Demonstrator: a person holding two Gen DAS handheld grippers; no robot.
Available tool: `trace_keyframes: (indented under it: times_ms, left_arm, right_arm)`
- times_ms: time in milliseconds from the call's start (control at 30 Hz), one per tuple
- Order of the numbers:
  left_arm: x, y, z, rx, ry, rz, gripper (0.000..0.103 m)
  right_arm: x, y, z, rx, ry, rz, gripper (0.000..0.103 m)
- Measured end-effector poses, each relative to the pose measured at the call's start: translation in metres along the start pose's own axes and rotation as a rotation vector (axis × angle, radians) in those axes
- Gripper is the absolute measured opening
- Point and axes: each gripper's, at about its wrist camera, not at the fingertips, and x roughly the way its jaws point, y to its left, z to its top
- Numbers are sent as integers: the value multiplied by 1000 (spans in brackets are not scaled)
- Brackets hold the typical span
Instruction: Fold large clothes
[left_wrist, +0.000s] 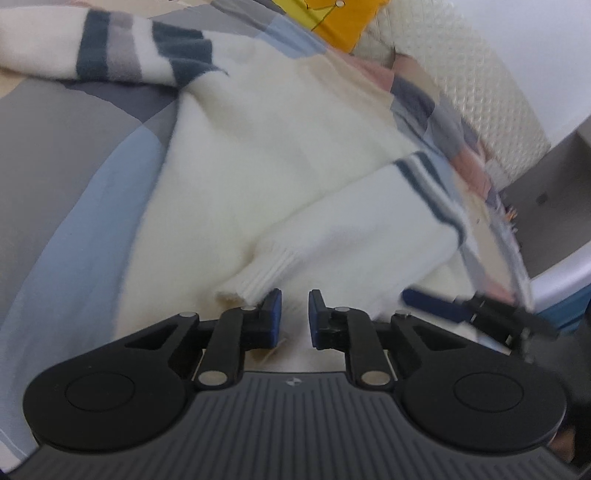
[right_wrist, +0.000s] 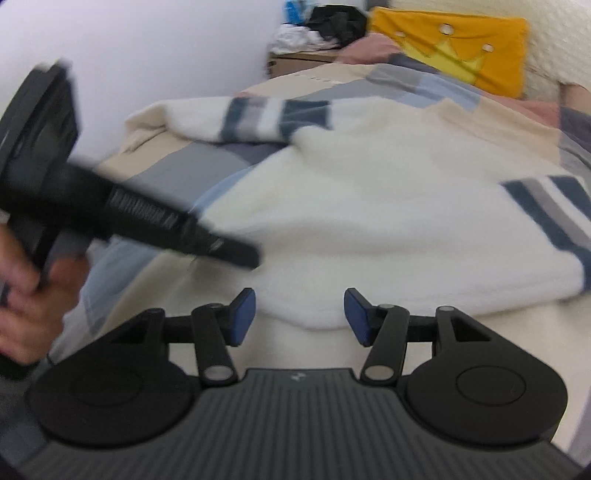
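The cream-white fluffy knit sweater with dark blue and grey stripes on its sleeves (left_wrist: 280, 155) lies spread on a bed covered with a patchwork quilt of grey, pale blue, beige and pink blocks (left_wrist: 74, 155), its body flat and facing the cameras. One sleeve seems to be already laid across the body: its ribbed white cuff (left_wrist: 255, 277) rests on the front near the hem, just ahead of the left gripper (left_wrist: 294, 317). The other striped sleeve (right_wrist: 273, 118) is stretched out to the side on the quilt, so that fold looks not yet made, and the body has not been doubled over; the task appears to be in its early part. The left gripper has its blue pads set narrow with a small gap, and nothing is visibly between them; the cuff lies just beside the left pad, and contact cannot be told. The right gripper (right_wrist: 300, 314) stands moderately wide over the near hem of the sweater, gripping nothing. A yellow cushion with a crown design (right_wrist: 454, 51) sits at the head of the bed, well apart from the work.
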Motion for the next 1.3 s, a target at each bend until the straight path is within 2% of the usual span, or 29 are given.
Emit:
trace_keyframes:
  times_ms: [167, 300, 467, 600, 733, 800, 833, 933, 1000, 1067, 1200, 1267, 1300]
  left_arm:
    - [7, 0, -5, 23, 33, 46, 19]
    - [7, 1, -5, 20, 30, 51, 19]
    - [0, 0, -1, 15, -13, 27, 20]
    - [-5, 6, 7, -41, -45, 6, 20]
    - [-14, 29, 17, -157, -97, -24, 20]
    - [-23, 39, 21, -200, -149, -9, 36]
    - [-29, 44, 24, -226, -183, 7, 51]
    - [-44, 55, 29, -262, -267, 68, 54]
    - [-50, 63, 39, -290, -294, 107, 56]
    - [-53, 74, 56, -333, -332, 137, 56]
    - [-65, 98, 104, -379, -402, 267, 59]
    - [-75, 117, 125, -419, -446, 297, 72]
    - [-82, 130, 134, -458, -465, 317, 74]
  right_arm:
    - [6, -25, 4, 140, -42, -83, 55]
    - [24, -30, 3, 153, -23, -113, 53]
    - [50, -27, -1, 140, 38, -128, 49]
    - [55, -28, -5, 149, 51, -127, 49]
    - [53, -30, -3, 184, 51, -121, 49]
    - [52, -29, -2, 194, 52, -124, 49]
    - [51, -29, -2, 198, 53, -124, 49]
    - [51, -30, -1, 203, 56, -119, 49]
    - [50, -31, -1, 207, 56, -115, 49]
    - [49, -32, 0, 213, 51, -106, 49]
    - [44, -33, -1, 216, 43, -83, 49]
    - [43, -33, 0, 207, 38, -81, 49]
    - [43, -33, 1, 206, 41, -85, 48]
